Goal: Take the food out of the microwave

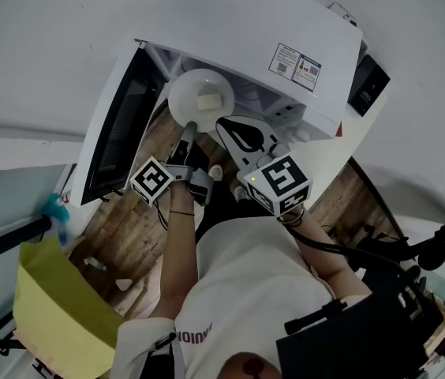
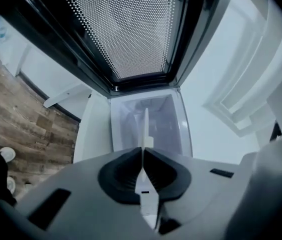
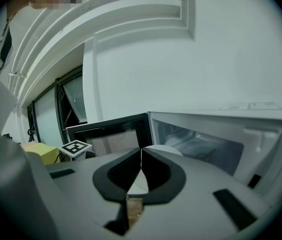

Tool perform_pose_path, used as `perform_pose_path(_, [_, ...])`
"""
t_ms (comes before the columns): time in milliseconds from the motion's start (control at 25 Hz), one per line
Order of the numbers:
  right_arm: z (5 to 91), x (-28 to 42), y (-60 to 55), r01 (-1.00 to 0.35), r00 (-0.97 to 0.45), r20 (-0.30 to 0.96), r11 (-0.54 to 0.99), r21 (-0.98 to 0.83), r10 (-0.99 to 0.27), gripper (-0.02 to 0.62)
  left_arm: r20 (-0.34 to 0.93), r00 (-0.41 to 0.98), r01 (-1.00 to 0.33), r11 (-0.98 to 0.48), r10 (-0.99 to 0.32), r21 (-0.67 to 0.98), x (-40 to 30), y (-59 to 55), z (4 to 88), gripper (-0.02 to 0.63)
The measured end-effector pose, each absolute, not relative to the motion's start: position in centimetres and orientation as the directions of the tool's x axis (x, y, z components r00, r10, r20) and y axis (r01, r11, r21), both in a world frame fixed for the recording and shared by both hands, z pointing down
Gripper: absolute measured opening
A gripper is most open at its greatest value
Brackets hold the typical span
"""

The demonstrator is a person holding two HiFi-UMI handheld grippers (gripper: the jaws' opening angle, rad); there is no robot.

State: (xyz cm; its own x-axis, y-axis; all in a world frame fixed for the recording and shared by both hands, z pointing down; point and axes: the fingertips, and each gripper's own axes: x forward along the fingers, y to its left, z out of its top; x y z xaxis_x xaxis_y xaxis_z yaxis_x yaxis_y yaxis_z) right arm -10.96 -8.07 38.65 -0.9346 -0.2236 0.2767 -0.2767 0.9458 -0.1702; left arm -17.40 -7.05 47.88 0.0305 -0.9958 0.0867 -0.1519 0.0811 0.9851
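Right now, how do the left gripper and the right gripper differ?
The left gripper is shut on the rim of the plate; the right gripper is shut on nothing. The left gripper meets the plate at its near edge; the right gripper sits off to the plate's side, and I can't tell whether it touches. Shared: both have their jaws together and face the open microwave, where the food lies on the plate.

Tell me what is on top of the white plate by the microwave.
A pale block of food lies near the middle of the plate. The left gripper is shut on the near rim and covers that bit of it; nothing else shows on the plate.
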Motion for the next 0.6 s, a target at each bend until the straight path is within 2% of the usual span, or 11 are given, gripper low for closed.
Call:
perform_pose_path(160, [38.6,-11.0,-7.8,-0.259,-0.940,0.272,0.951,-0.169,-0.208,0.021,0.050,0.015,-0.121,0.048,-0.999,0.991,-17.0,-6.8,47.1,0.026])
perform_pose_path(320, [38.6,-11.1,-7.4,-0.243,-0.943,0.271,0.955,-0.169,-0.192,0.021,0.095,0.003,-0.165,0.093,-0.995,0.982,-17.4,-5.8,47.8,0.026])
perform_pose_path(440, [38.5,-11.3,-7.0,-0.226,-0.947,0.268,0.960,-0.166,-0.177,0.021,0.048,-0.011,-0.117,0.049,-0.999,0.992,-17.1,-5.8,46.7,0.026])
perform_pose_path(600, [38.4,-11.4,-6.7,-0.212,-0.950,0.265,0.963,-0.165,-0.163,0.021,0.062,-0.021,-0.144,0.065,-0.998,0.987,-17.4,-5.1,46.9,0.026])
